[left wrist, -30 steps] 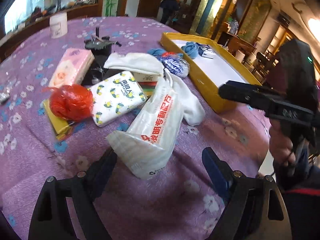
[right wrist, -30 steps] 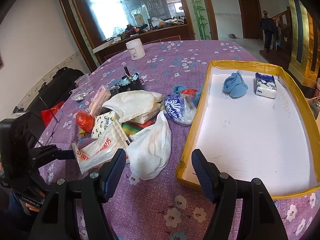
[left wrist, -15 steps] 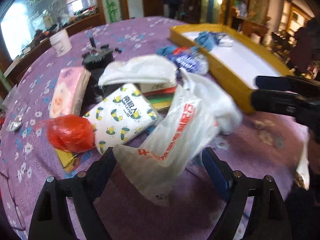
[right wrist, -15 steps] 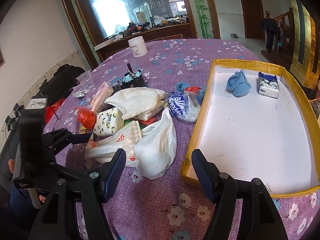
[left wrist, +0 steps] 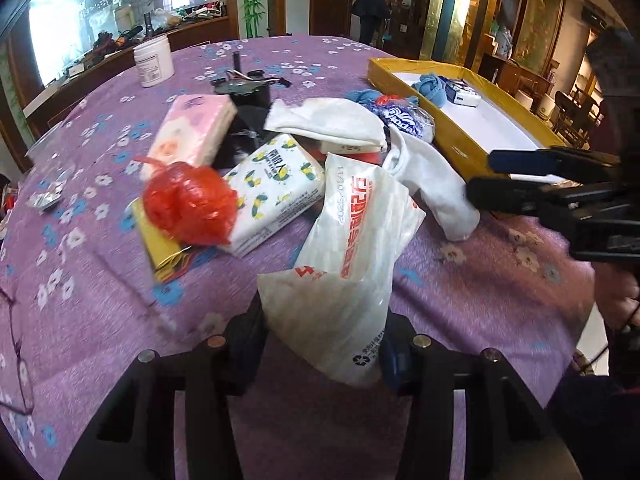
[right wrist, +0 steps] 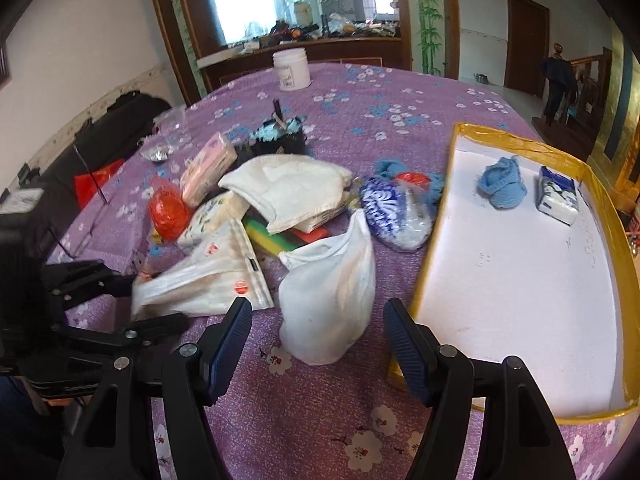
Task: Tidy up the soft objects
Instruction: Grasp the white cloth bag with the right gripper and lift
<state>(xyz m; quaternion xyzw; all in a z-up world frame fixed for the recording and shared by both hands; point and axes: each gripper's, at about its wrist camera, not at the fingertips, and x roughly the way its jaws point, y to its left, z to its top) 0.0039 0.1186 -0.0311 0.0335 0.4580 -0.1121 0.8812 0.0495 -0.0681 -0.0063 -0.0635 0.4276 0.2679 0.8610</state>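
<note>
My left gripper (left wrist: 320,344) is shut on the near end of a white plastic bag with red print (left wrist: 352,248), which also shows in the right wrist view (right wrist: 208,280). My right gripper (right wrist: 318,340) is open, its fingers either side of a white sock (right wrist: 328,292) lying on the purple cloth; that sock shows in the left wrist view (left wrist: 432,184). A yellow-rimmed tray (right wrist: 440,216) at the right holds a blue knitted piece (right wrist: 502,184) and a small tissue pack (right wrist: 558,196).
A pile lies mid-table: red plastic ball (left wrist: 188,200), lemon-print tissue pack (left wrist: 272,192), pink tissue pack (left wrist: 192,128), another white cloth (left wrist: 332,120), blue-white bag (right wrist: 396,216). A white jar (right wrist: 291,70) and a black device (left wrist: 244,92) stand behind.
My left gripper has closed on the printed bag and drawn it nearer. My right gripper has moved in over the white sock, still open.
</note>
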